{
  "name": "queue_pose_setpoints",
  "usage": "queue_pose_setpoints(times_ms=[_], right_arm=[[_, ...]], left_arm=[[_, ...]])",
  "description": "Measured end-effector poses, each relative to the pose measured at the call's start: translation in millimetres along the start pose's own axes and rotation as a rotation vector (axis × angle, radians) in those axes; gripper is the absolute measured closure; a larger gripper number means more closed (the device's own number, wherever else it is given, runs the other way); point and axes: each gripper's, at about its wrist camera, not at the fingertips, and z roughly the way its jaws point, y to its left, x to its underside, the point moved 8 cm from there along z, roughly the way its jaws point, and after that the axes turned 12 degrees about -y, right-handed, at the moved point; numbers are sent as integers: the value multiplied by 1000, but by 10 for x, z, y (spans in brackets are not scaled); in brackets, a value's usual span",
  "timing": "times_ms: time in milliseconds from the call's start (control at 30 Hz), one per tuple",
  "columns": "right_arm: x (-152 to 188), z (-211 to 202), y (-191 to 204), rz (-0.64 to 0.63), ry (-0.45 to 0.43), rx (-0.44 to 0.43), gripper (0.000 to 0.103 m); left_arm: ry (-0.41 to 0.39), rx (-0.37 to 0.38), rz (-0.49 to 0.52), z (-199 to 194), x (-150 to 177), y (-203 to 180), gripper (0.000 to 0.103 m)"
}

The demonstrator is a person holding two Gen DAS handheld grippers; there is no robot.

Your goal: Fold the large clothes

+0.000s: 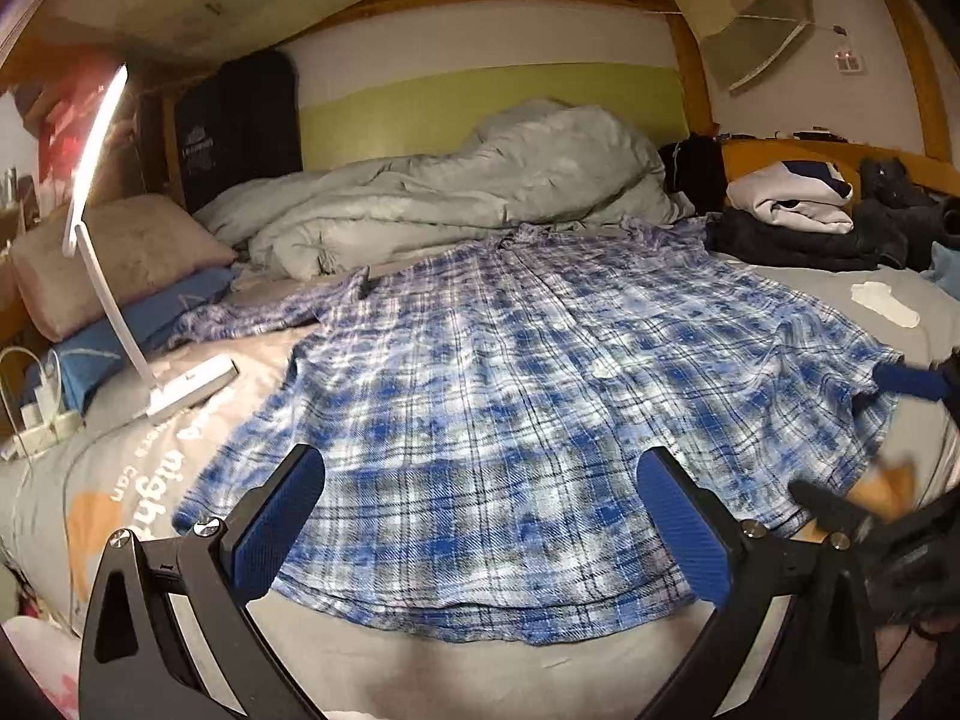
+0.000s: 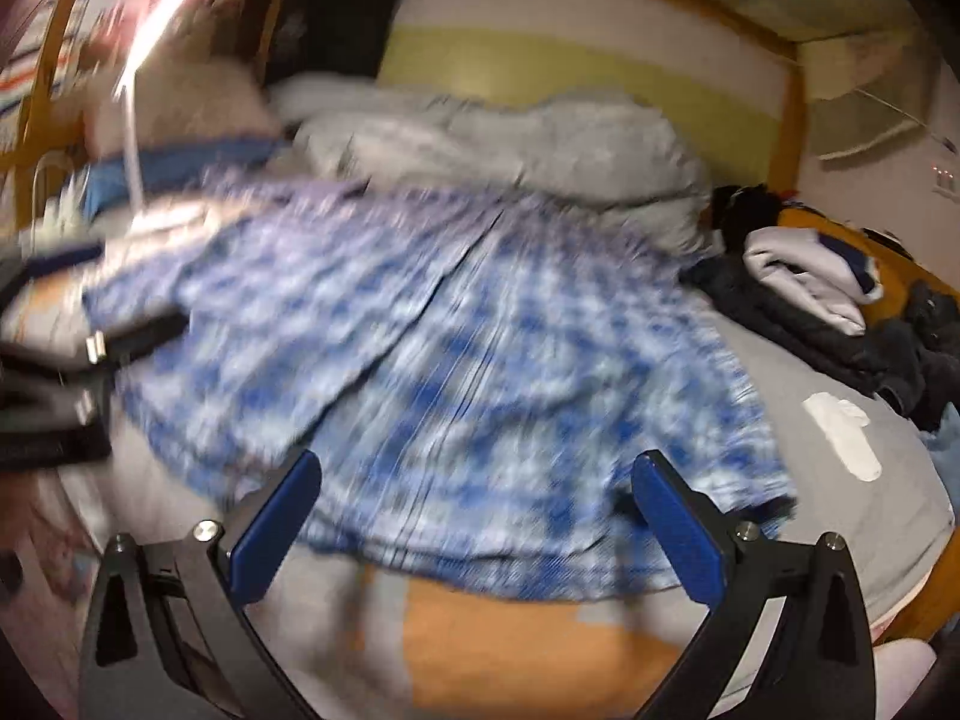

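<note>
A large blue-and-white plaid shirt lies spread flat on the bed, hem toward me, one sleeve stretched to the left. My left gripper hovers open above the near hem, nothing between its blue pads. In the left wrist view the right gripper's blue fingertip shows blurred at the shirt's right edge. The right wrist view is motion-blurred: the same shirt fills the middle, and my right gripper stands open over its near hem. The left gripper appears dark at that view's left edge.
A lit white desk lamp stands on the bed left of the shirt. A rumpled grey duvet lies behind it, pillows at left. Folded clothes and dark garments pile at right. A white sock lies on the grey sheet.
</note>
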Motion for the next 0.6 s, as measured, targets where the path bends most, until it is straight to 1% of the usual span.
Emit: queue_pose_setpoints(times_ms=[33,133,167,233,267,300,333,400,467,500,533,567,600], right_arm=[[52,26,81,-48,22,-9,0],[149,43,229,-150,46,-9,0],[206,62,264,-178,67,-17,0],[311,103,262,-208,102,-7,0],[326,126,235,-212,116,0,0],[352,148,205,-209,134,5,0],[375,172,173,-198,150,8,0],[411,203,98,-170,172,19,0],[401,216,-9,-163,171,59,0],[379,214,-87,-166,160,101,0],[362,213,-165,-162,152,137,0],[353,216,-233,-146,153,151,0],[353,220,-277,-122,159,149,0]], left_arm=[[2,4,-5,-2,-3,1,0],[33,26,-6,33,19,3,0],[55,9,16,72,48,13,0],[123,-73,88,178,171,83,0],[142,-76,94,203,235,116,0],[166,-52,85,224,297,133,0],[203,-13,70,242,363,134,0],[243,62,58,239,456,91,0],[261,117,93,217,544,-11,0],[274,166,119,197,593,-98,0],[301,230,133,181,659,-201,0],[335,300,133,170,724,-314,0],[352,335,130,170,770,-402,0]])
